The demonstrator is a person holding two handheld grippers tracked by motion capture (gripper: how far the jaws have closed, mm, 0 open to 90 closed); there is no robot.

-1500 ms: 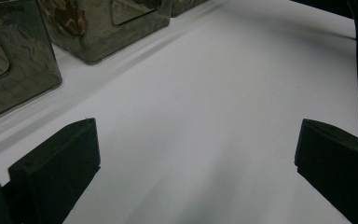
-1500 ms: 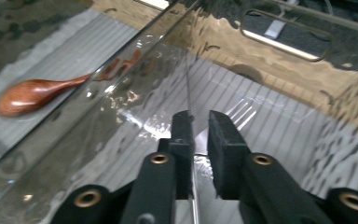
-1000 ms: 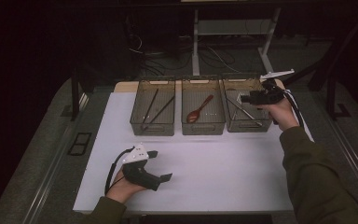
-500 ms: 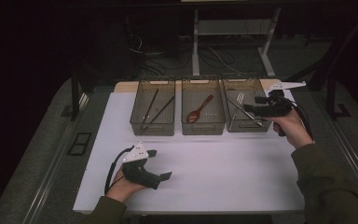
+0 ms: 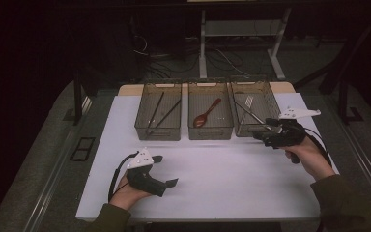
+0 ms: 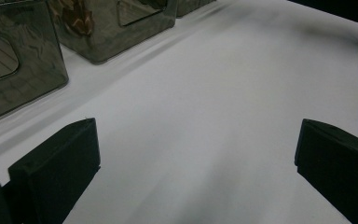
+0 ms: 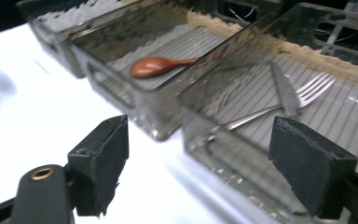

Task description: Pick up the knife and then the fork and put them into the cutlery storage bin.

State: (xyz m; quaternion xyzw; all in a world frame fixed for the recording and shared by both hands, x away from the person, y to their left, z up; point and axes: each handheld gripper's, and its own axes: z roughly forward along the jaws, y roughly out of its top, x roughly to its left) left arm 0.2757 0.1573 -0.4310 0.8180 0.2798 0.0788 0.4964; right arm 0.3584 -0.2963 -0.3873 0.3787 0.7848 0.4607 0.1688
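A white table [image 5: 232, 179] is carrying three clear bins [image 5: 210, 117] sitting side by side along its far edge; the near part is lying bare.

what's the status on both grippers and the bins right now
Left gripper open, empty, low over the white mat. Right gripper open, empty, at the right bin holding the fork. Nothing blocking.

The right gripper [image 7: 198, 170] hangs low over the white counter [image 7: 37, 116], its two black fingers [image 7: 100, 163] spread wide with nothing between them. Ahead stand smoky clear bins: the nearest bin [image 7: 242, 154] holds a fork [image 7: 279, 105] (a knife [image 7: 284, 93] lies across it), the middle bin [image 7: 121, 88] a brown spoon [image 7: 161, 65].
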